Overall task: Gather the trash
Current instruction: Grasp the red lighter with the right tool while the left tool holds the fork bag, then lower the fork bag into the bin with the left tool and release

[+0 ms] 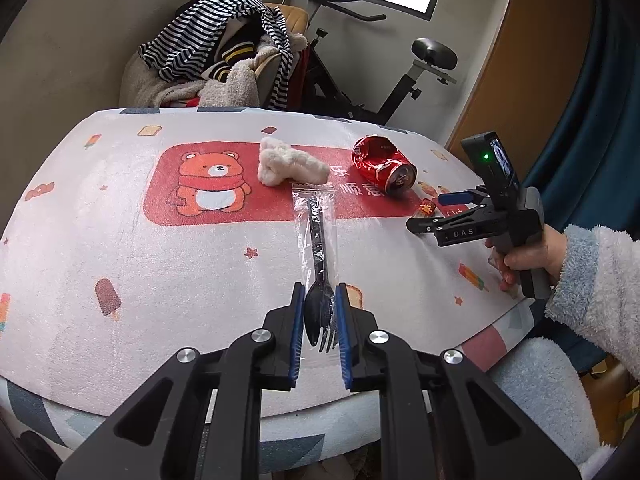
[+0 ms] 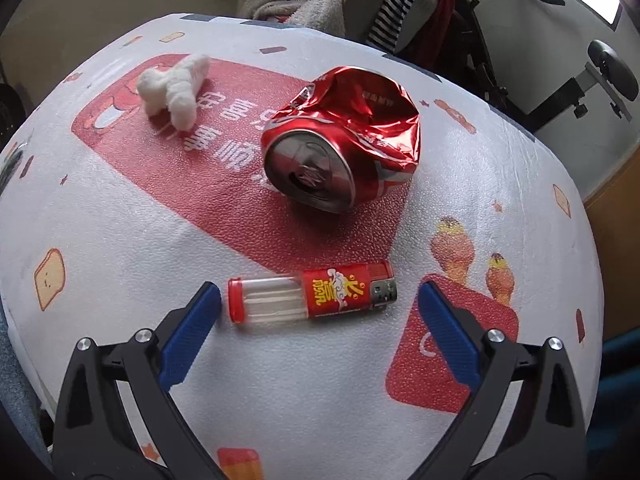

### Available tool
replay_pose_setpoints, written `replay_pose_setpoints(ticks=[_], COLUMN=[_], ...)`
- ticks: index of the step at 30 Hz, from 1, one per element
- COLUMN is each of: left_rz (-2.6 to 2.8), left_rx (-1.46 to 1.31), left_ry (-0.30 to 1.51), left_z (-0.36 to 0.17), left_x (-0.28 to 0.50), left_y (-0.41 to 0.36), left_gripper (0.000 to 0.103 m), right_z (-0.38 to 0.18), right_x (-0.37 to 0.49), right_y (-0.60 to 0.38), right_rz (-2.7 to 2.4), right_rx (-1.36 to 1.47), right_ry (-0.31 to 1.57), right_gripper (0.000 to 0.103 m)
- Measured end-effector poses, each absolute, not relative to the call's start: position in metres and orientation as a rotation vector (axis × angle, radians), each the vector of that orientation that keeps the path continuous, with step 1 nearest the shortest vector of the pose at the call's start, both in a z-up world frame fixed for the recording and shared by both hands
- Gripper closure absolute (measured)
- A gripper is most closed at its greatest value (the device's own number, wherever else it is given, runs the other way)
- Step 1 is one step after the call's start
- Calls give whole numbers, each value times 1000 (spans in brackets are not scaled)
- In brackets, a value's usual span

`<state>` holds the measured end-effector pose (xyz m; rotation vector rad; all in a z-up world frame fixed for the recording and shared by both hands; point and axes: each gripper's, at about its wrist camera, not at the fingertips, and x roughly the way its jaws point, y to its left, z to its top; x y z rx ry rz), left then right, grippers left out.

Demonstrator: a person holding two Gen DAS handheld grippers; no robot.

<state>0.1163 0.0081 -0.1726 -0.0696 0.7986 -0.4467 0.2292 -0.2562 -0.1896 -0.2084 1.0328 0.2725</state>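
Note:
A clear packet with a black plastic spoon and fork (image 1: 318, 240) lies lengthwise on the printed tablecloth (image 1: 160, 280). My left gripper (image 1: 319, 300) is shut on its near end, blue pads against the spoon bowl and fork tines. A crushed red can (image 1: 382, 166) (image 2: 340, 148) lies on its side at the back right. A crumpled white tissue wad (image 1: 288, 164) (image 2: 176, 84) sits to its left. A red and clear lighter (image 2: 312, 296) (image 1: 426, 208) lies crosswise between the spread fingers of my right gripper (image 2: 318, 292) (image 1: 434, 212), which is open just above it.
A hand in a fluffy pale sleeve (image 1: 592, 276) holds the right gripper at the table's right edge. Behind the table stand a chair piled with striped clothes (image 1: 224, 52) and an exercise bike (image 1: 400, 92). A wooden door (image 1: 532, 60) and a blue curtain are at the right.

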Motion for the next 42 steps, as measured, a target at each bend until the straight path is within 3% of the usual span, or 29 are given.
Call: replay_pose_setpoints(ticks=[3, 5, 23, 31, 42], left_rz=[-446, -448, -547, -623, -652], left_rx=[-71, -70, 13, 35, 89], left_ry=[795, 794, 748, 801, 907], left_z=[-172, -171, -144, -162, -204], left_x=[116, 116, 62, 12, -20], left_y=[9, 9, -10, -7, -17], left_gripper=[88, 88, 88, 88, 88], right_z=[-188, -186, -160, -158, -166], right_x=[229, 226, 139, 66, 28], right_y=[-259, -259, -251, -256, -260], right_rz=[319, 314, 421, 442, 435], right_rx=[-173, -186, -89, -8, -9], right_ry=[1027, 1020, 860, 803, 778], right_gripper=[9, 19, 19, 19, 19])
